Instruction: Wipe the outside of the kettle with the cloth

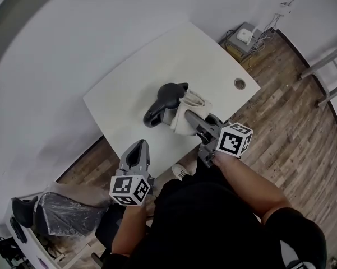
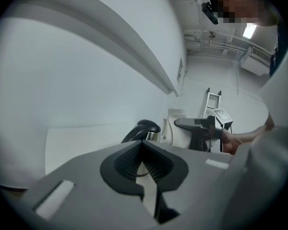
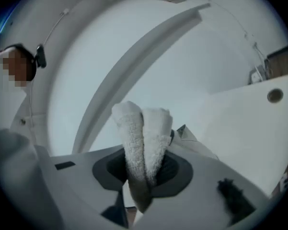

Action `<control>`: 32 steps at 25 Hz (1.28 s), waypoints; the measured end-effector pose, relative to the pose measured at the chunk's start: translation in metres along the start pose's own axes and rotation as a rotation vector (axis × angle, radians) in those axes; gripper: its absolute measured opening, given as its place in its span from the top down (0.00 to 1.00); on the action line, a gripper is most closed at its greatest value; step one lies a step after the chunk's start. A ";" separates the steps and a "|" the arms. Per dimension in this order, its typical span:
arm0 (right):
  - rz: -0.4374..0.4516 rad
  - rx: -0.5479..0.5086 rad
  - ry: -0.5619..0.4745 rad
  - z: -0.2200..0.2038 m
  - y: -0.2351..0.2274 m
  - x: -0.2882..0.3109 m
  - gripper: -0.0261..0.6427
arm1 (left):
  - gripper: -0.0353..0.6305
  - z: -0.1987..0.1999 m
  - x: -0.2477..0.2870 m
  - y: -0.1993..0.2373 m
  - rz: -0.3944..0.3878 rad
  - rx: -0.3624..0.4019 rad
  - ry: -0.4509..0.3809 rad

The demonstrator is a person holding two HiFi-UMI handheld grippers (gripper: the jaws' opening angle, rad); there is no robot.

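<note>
On the white table (image 1: pixel 157 66) the kettle (image 1: pixel 167 102) is stood. The cloth (image 1: pixel 189 112), gripped in the right tool (image 1: pixel 195 122), is pressed to the kettle's side. The left tool (image 1: pixel 139 147) is held closed and empty, short of the kettle. Wiping is judged barely begun.

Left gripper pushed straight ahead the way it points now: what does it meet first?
Probably the kettle, dark handle side first, standing on the white table straight ahead; depth is unclear.
</note>
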State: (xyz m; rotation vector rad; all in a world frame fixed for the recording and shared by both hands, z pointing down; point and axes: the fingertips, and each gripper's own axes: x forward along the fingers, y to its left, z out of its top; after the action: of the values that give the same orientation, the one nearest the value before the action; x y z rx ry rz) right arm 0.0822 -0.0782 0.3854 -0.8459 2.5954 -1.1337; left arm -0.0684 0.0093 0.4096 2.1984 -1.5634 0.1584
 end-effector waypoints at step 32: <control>-0.235 0.295 0.080 -0.056 -0.123 -0.050 0.81 | 0.94 -0.017 0.034 -0.053 -0.145 0.218 0.178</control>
State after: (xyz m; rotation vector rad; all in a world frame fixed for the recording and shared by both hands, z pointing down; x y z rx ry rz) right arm 0.1548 -0.0823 0.5100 -1.0729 2.3477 -1.5964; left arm -0.0051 0.0012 0.4217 2.3792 -1.3387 0.4864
